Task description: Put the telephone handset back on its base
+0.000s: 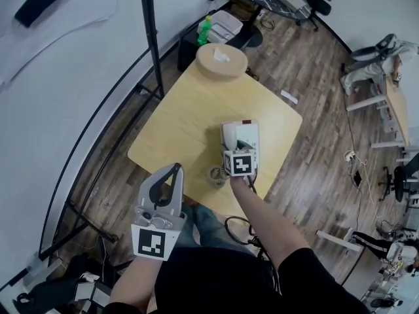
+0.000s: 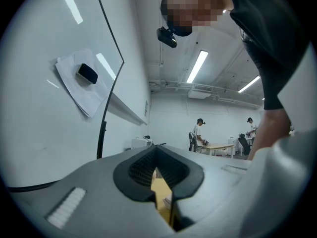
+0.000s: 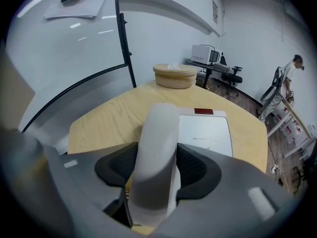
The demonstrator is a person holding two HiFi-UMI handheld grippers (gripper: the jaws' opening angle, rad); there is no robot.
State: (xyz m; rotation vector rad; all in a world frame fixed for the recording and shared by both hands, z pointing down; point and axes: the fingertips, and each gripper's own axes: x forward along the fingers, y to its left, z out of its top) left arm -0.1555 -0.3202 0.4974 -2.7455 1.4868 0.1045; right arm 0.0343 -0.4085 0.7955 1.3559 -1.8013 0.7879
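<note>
Handset (image 3: 157, 148) clamped between pads of right gripper (image 3: 157, 171), positioned at left side of base (image 3: 207, 133) on table (image 3: 109, 115). Left gripper (image 2: 157, 176) jaws pressed together, nothing held.

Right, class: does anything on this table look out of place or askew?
Only the handset: the right gripper is clamped on it by the base, and whether it's seated isn't clear. Nothing else stands out.

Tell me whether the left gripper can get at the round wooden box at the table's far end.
Probably yes: the left gripper hangs empty by the near edge, and bare table lies between it and the round wooden box, though it's a long stretch.
</note>
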